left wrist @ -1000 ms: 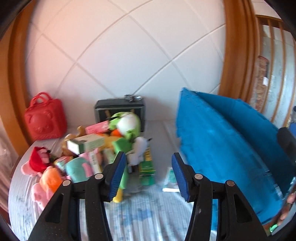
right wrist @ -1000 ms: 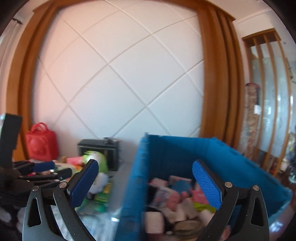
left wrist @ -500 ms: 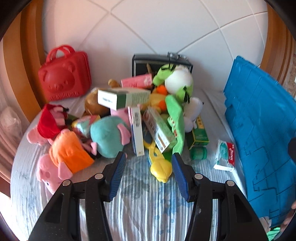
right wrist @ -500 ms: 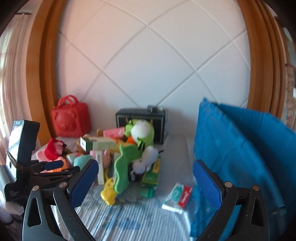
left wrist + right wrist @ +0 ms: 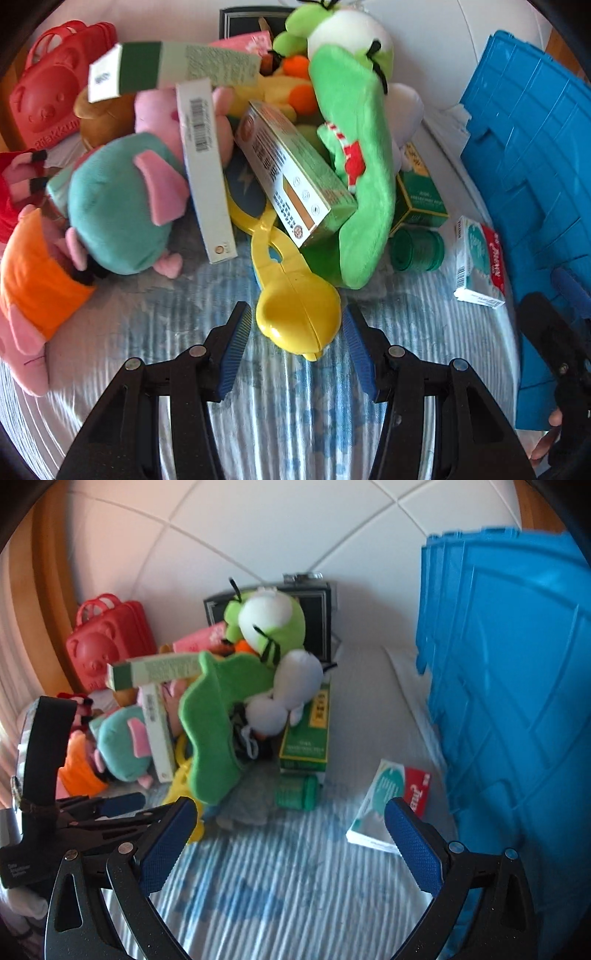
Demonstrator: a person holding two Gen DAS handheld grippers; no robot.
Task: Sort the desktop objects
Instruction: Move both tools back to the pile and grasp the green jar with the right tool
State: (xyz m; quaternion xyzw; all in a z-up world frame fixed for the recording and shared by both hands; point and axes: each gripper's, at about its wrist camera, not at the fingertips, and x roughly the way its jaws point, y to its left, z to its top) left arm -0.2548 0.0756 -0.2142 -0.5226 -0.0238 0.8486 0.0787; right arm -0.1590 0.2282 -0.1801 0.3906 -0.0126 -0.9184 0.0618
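Ahead of the left tongs (image 5: 293,345), the handles of the yellow scoop toy (image 5: 295,317) run under a green-and-white carton (image 5: 295,181) and are lost in the pile. Left of these tongs, the orange-dressed pink plush (image 5: 29,284) is cut by the picture's edge. Right of them, the blue crate (image 5: 532,155) runs out of frame. Ahead of the right tongs (image 5: 291,845), print on the red-and-teal packet (image 5: 391,797) is blurred, and the black case (image 5: 317,616) stands mostly behind the green frog plush (image 5: 269,624).
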